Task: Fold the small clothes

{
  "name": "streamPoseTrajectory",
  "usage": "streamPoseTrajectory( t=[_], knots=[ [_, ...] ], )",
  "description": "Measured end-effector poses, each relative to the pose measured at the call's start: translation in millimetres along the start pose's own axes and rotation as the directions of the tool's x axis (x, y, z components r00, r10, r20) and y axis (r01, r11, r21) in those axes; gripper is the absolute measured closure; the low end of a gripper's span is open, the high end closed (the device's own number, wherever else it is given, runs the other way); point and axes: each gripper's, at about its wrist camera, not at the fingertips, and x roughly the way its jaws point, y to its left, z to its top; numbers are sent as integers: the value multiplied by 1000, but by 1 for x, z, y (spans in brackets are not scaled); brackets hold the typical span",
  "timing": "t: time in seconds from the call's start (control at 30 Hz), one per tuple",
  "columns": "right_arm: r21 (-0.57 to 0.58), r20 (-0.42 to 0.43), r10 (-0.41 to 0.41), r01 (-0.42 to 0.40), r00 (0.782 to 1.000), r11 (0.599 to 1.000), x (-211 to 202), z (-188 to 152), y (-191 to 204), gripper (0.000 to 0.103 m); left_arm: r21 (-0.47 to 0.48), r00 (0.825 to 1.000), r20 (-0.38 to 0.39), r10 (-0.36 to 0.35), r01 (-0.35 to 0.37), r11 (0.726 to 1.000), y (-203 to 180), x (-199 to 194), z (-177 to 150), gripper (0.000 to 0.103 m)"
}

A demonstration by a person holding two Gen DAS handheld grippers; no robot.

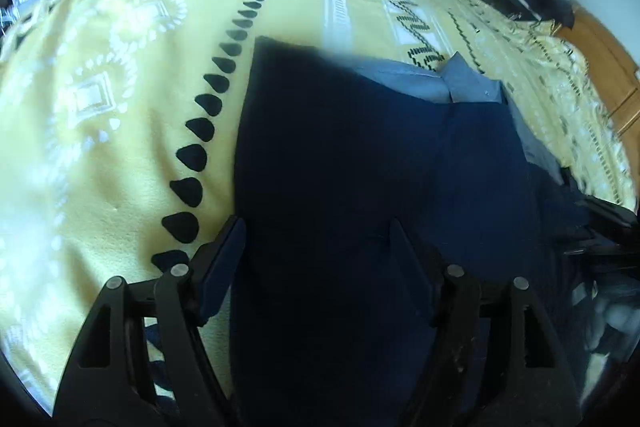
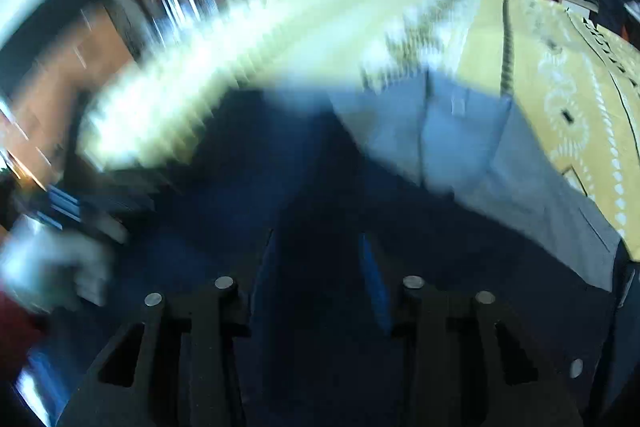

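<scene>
Navy garment [image 1: 380,167] lies beneath both low-held grippers, left gripper [image 1: 316,239] and right gripper [image 2: 320,251], fingers apart.

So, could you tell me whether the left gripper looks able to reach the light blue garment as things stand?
Probably yes. The left gripper is open above the navy cloth, and the light blue garment lies just beyond it on the yellow blanket, partly tucked under the navy cloth, with nothing else between.

Left gripper [image 1: 316,239] jaws spread wide, right gripper [image 2: 318,247] jaws likewise parted, both angled downward
</scene>
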Motion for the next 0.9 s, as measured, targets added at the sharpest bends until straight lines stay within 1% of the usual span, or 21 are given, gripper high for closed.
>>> streamPoseTrajectory(
  t=[0.03, 0.07, 0.1, 0.13, 0.17, 0.2, 0.23, 0.27, 0.3, 0.37, 0.43, 0.47, 0.53, 0.6, 0.67, 0.7, 0.73, 0.77, 0.8, 0.87, 0.9],
  knots=[
    [-20, -72, -70, 68, 995, 997, 19, -5, -5, 65, 3, 1000, 4, 26, -26, 1000, 0, 0, 0, 28],
    [-2, -40, -34, 34, 999, 999, 20, -10, -16, 69, 2, 999, 4, 42, -42, 999, 4, 0, -1, 28],
    [23, -38, -67, 67, 997, 997, 17, -13, -26, 103, -12, 999, 10, 34, -34, 999, 10, -2, -2, 29],
    [53, -42, -119, 121, 992, 991, 12, -16, -37, 103, -28, 999, 17, 29, -28, 999, 17, -4, -3, 31],
    [89, -42, -146, 149, 988, 985, 7, -22, -52, 103, -48, 1000, 24, 19, -17, 999, 23, -5, -3, 32],
    [110, -47, -140, 144, 989, 983, 6, -27, -59, 103, -72, 999, 35, -6, 8, 997, 28, -6, -6, 34],
    [132, -42, -113, 117, 993, 984, 3, -31, -66, 103, -79, 999, 42, -16, 19, 997, 31, -6, -6, 34],
    [132, -38, -115, 119, 993, 984, -3, -33, -67, 103, -82, 999, 50, -19, 23, 996, 30, -7, -5, 34],
    [118, -34, -132, 135, 991, 984, -9, -32, -63, 90, -85, 998, 63, -20, 25, 996, 31, -9, -7, 34],
    [103, 50, -89, 83, 995, 991, -27, -22, -49, 84, -101, 996, 82, -31, 39, 994, 32, -12, -9, 34],
    [62, 154, 15, -25, 988, 998, -47, -3, -27, 72, -142, 994, 99, -54, 68, 988, 36, -13, -9, 34],
    [43, 171, 46, -54, 984, 998, -49, 3, -20, 67, -156, 992, 105, -68, 84, 984, 41, -14, -10, 34],
    [-3, 161, 112, -113, 981, 994, -38, 21, -3, 68, -159, 991, 109, -73, 90, 983, 38, -10, -9, 33],
    [-2, 124, 155, -156, 980, 988, -16, 29, 2, 68, -134, 993, 104, -56, 69, 989, 29, -6, -7, 31],
    [-16, 35, 129, -128, 991, 992, 19, 31, 4, 70, -120, 994, 100, -41, 53, 991, 25, -6, -7, 30],
    [-28, 0, 87, -87, 996, 996, 28, 27, 6, 77, -113, 995, 99, -32, 44, 993, 23, -5, -7, 30],
    [-38, -35, 54, -56, 998, 998, 37, 24, 2, 78, -109, 995, 99, -29, 40, 993, 25, -7, -9, 29],
    [-11, -14, 81, -82, 997, 997, 35, 21, -6, 82, -105, 995, 98, -25, 35, 994, 24, -6, -9, 29],
    [39, -11, 83, -83, 996, 996, 31, 19, -17, 87, -101, 995, 97, -21, 31, 994, 24, -6, -9, 28],
    [83, -3, 91, -90, 996, 992, 21, 13, -31, 87, -90, 995, 97, -18, 27, 996, 22, -5, -9, 26],
    [94, 4, 100, -100, 995, 990, 12, 8, -35, 79, -86, 995, 96, -17, 25, 996, 22, -4, -9, 24]
  ],
)
